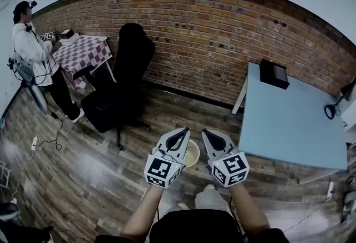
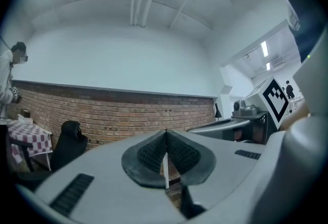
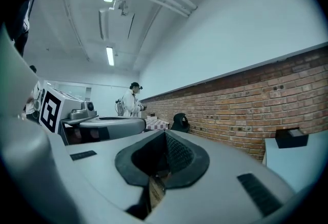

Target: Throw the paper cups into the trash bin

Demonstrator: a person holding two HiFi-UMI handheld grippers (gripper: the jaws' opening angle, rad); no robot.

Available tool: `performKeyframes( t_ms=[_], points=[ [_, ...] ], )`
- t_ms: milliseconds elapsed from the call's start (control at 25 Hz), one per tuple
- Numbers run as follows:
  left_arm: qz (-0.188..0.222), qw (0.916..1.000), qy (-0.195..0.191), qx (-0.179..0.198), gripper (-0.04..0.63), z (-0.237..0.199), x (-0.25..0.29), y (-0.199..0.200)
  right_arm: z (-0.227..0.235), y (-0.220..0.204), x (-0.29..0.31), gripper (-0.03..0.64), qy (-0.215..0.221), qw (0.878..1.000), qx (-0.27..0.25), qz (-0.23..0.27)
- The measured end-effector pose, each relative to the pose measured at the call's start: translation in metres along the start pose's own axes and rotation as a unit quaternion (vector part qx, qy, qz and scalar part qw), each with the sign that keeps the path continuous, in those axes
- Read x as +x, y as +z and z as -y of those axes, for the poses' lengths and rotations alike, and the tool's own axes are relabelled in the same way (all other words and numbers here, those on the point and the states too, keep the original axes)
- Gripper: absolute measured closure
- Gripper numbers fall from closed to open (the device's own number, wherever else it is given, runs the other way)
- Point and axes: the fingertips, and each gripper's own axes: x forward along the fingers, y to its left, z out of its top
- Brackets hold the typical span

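Observation:
No paper cup shows in any view. In the head view a pale round trash bin (image 1: 192, 154) stands on the wood floor, partly hidden behind my two grippers. They are held side by side above it, pointing towards the brick wall. My left gripper (image 1: 186, 130) is shut, its pads together with nothing between them, as the left gripper view (image 2: 165, 135) confirms. My right gripper (image 1: 204, 131) is also shut and empty; in the right gripper view (image 3: 164, 135) its pads meet at the tip. Each gripper view shows the other gripper's marker cube (image 2: 277, 96) (image 3: 50, 109) alongside.
A black office chair (image 1: 119, 89) stands to the left of the bin. A pale blue table (image 1: 289, 119) with a black box (image 1: 273, 74) is at the right. A brick wall (image 1: 211, 36) runs behind. A person (image 1: 33, 50) stands by a checkered table (image 1: 83, 50) at far left.

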Motion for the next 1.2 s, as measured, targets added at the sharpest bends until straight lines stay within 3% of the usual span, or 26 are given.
performKeyframes(
  t_ms=[560,1200],
  points=[
    [0.005,1.0000,-0.002,0.004,0.586,0.037,0.005,0.019,0.015,0.017,-0.042,0.614,-0.006,1.000,0.006,0.017],
    [0.023,0.9995,-0.021,-0.006,0.586,0.160,-0.005,0.042,0.018,0.016,-0.161,0.614,0.001,1.000,0.016,0.024]
  ],
)
